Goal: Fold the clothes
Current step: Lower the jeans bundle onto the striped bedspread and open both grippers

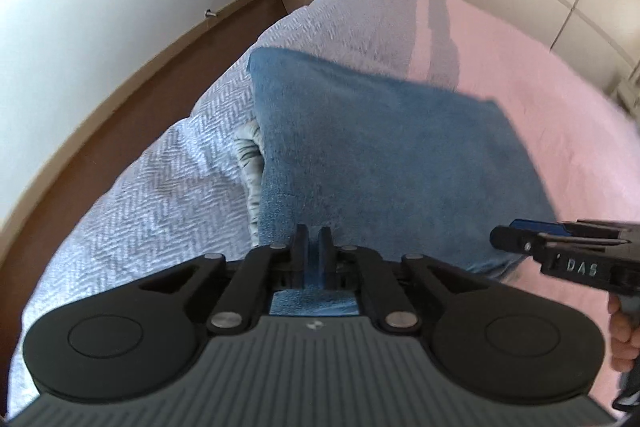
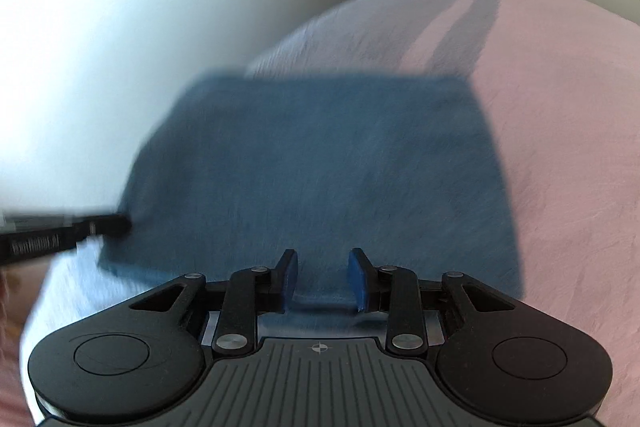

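Left gripper (image 1: 314, 239) pinching blue towel (image 1: 380, 155) near edge, right gripper (image 2: 323, 275) parted alongside, towel stretching straight ahead across bed (image 1: 140, 195).

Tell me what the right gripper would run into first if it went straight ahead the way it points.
The blue towel. The right gripper is open, its near hem already lying between the fingers, so it would likely push straight into that cloth. Beyond it lies the pink bedspread. The picture is blurred, so depth is uncertain.
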`<state>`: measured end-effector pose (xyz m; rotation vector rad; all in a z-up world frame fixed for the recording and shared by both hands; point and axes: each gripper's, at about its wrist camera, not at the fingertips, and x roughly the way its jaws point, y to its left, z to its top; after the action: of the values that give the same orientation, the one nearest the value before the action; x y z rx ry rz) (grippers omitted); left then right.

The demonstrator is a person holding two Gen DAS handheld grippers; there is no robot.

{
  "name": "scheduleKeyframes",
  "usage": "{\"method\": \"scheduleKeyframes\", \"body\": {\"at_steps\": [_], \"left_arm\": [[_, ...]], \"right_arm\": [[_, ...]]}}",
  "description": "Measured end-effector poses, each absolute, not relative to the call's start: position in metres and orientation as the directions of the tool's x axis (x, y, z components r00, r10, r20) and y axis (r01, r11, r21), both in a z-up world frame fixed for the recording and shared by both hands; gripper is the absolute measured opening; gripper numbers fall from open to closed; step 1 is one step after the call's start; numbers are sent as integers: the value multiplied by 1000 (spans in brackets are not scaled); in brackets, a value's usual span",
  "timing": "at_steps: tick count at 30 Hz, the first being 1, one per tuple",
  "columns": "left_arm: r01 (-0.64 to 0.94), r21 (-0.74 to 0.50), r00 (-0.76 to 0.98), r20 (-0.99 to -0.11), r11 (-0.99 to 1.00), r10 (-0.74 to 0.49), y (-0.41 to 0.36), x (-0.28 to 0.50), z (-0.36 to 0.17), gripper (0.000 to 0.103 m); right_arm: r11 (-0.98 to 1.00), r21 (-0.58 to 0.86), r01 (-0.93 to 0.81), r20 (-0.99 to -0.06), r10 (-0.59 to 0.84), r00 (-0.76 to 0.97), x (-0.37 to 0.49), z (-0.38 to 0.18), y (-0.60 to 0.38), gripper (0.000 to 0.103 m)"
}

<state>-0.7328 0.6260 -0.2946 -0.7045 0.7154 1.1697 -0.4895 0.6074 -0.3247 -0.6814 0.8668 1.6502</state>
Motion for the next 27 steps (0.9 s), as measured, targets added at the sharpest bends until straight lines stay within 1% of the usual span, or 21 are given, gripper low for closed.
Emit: {"method": "scheduleKeyframes", "body": {"at_steps": [3,6,12,15,19,23,24,25,26,27], "left_arm": [[-967,-115,226,-803,229,551,626,-735,-302,7],[-969,-112,218,-805,219,552,626,-733,-302,7],[-971,-139,226,-795,194,562,625,-735,-287,6],[-974,-124,209,-804,187,557,618,-731,-277,6],[-979,-104,184,-819,175,543,609,-726,-263,8],[-983,-84,159,-833,163,529,600,-720,-250,8],[-984,-79,152,-837,160,526,597,-719,-246,8],[-985,-73,146,-840,157,522,595,-718,-243,11],[-986,-68,139,-844,154,518,593,-716,-239,15],[-987,-63,133,-847,151,515,590,-715,-236,17]], "right_arm": [[-235,68,-970,-829,527,-186,-511,-342,611,32],[-265,40,-963,-843,508,-175,-516,-338,617,32],[-179,131,-975,-821,532,-208,-501,-323,607,32],[-160,133,-978,-825,528,-199,-501,-323,594,32],[-136,151,-979,-854,481,-199,-502,-322,587,32],[-78,220,-972,-857,461,-231,-495,-308,586,32],[-63,235,-970,-858,455,-237,-493,-302,583,34],[-48,246,-968,-859,451,-241,-491,-296,579,38],[-33,258,-966,-860,448,-245,-490,-290,576,59],[-19,269,-963,-861,444,-249,-488,-284,572,77]]}}
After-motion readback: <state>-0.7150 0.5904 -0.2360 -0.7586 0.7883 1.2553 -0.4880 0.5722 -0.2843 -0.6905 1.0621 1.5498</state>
